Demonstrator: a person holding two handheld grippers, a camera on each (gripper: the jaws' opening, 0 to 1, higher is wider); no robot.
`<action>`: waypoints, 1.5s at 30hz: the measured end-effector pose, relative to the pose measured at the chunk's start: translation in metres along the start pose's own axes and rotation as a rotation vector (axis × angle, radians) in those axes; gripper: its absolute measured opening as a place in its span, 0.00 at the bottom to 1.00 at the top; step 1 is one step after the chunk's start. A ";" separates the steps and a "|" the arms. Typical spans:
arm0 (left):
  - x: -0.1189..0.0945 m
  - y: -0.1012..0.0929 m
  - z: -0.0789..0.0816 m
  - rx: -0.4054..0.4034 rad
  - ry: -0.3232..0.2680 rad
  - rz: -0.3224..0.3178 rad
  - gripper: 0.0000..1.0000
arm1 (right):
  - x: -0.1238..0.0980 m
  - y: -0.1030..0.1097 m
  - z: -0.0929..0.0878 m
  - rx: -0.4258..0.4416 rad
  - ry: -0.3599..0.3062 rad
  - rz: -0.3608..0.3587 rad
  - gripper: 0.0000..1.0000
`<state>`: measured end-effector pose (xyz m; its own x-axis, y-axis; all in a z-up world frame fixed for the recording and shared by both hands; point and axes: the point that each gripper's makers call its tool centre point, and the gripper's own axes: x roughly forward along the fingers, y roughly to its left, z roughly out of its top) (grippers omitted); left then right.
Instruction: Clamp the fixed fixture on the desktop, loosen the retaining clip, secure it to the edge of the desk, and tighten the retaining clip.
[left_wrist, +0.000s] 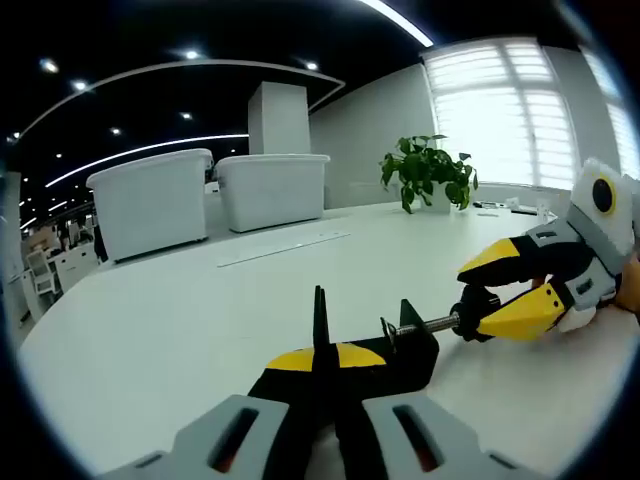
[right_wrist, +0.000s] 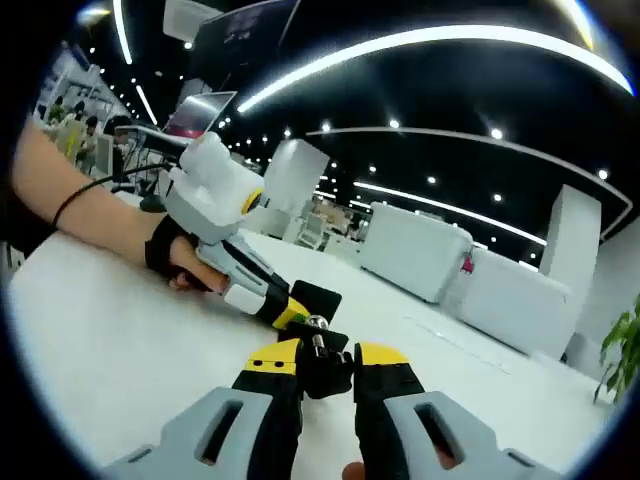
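Observation:
A black C-shaped clamp fixture (left_wrist: 412, 345) rests on the white desk (left_wrist: 150, 330). My left gripper (left_wrist: 322, 355) is shut on its thin upright plate. A threaded screw (left_wrist: 432, 324) runs out of the clamp to the right and ends in a black knob (left_wrist: 472, 312). My right gripper (left_wrist: 470, 300) comes in from the right, its yellow-tipped jaws shut around that knob. In the right gripper view the knob (right_wrist: 322, 372) sits between my right gripper's (right_wrist: 320, 362) jaws. Beyond it, the left gripper (right_wrist: 285, 312) holds the clamp's black plate (right_wrist: 318, 297).
Two white armchairs (left_wrist: 150, 200) (left_wrist: 272, 185) stand past the desk's far edge, and a potted plant (left_wrist: 425, 170) stands at the back right. A person's hand (right_wrist: 100, 220) with a wrist band holds the left gripper. A laptop (right_wrist: 195, 115) sits far behind it.

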<state>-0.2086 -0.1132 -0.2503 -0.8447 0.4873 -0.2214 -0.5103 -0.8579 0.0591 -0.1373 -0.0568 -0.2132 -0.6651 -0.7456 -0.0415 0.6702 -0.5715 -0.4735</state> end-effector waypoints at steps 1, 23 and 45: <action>0.000 0.000 0.000 0.000 0.000 0.000 0.06 | 0.000 0.001 0.000 0.001 0.000 -0.002 0.19; 0.009 0.006 0.004 0.001 0.001 -0.005 0.06 | 0.001 -0.055 -0.035 0.898 0.028 -0.044 0.23; 0.003 -0.002 0.005 0.004 0.000 -0.008 0.06 | 0.010 -0.002 -0.037 0.767 0.162 0.120 0.26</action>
<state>-0.2109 -0.1094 -0.2458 -0.8407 0.4940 -0.2218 -0.5176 -0.8534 0.0611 -0.1577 -0.0507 -0.2450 -0.5739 -0.7917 -0.2091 0.7414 -0.6108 0.2779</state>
